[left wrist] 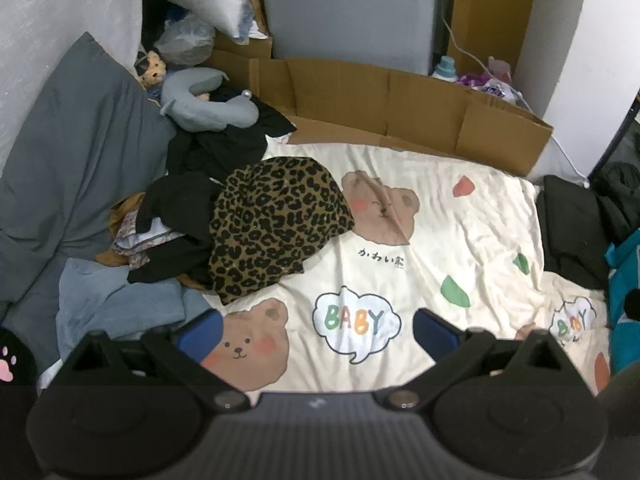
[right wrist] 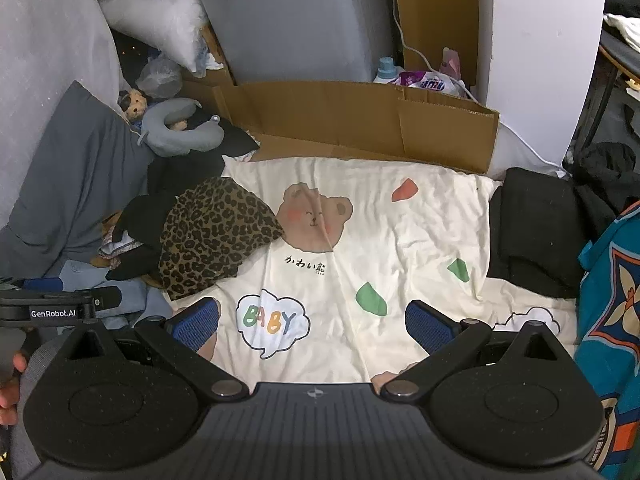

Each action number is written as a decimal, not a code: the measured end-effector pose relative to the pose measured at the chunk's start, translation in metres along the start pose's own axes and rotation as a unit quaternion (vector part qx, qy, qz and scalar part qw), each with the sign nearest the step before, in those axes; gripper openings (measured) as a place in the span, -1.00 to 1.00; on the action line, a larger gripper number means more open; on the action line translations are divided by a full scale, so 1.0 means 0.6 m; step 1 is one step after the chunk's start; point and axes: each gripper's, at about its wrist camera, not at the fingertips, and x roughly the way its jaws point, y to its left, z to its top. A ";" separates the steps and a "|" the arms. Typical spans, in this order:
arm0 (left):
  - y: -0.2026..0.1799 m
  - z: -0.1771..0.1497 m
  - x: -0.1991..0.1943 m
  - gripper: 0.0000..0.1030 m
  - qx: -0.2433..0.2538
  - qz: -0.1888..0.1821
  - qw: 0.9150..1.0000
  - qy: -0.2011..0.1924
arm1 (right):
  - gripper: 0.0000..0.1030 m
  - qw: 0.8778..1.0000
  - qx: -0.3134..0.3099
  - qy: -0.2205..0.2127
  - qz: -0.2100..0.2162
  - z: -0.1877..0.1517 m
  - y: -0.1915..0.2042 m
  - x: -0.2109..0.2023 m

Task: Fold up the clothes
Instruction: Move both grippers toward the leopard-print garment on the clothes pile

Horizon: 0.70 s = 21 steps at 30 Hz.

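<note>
A leopard-print garment (left wrist: 276,228) lies crumpled on top of a pile of black clothes (left wrist: 180,216) at the left of a cream bear-print sheet (left wrist: 440,240). It also shows in the right wrist view (right wrist: 212,232). My left gripper (left wrist: 318,332) is open and empty, hovering over the sheet in front of the pile. My right gripper (right wrist: 312,324) is open and empty over the sheet's "BABY" print. The left gripper's body (right wrist: 60,304) shows at the left edge of the right wrist view. A folded black garment (right wrist: 536,232) lies at the sheet's right edge.
A grey pillow (left wrist: 80,160) and a grey neck pillow (left wrist: 208,104) lie at the left. A flattened cardboard box (left wrist: 400,104) stands behind the sheet. Blue denim (left wrist: 120,300) lies near the pile. A teal patterned bag (right wrist: 612,300) is at the right.
</note>
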 end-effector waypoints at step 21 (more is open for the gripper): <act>0.000 0.012 0.006 0.98 -0.013 0.003 1.000 0.006 | 0.99 1.000 0.017 -0.014 0.012 0.003 -0.012 -0.003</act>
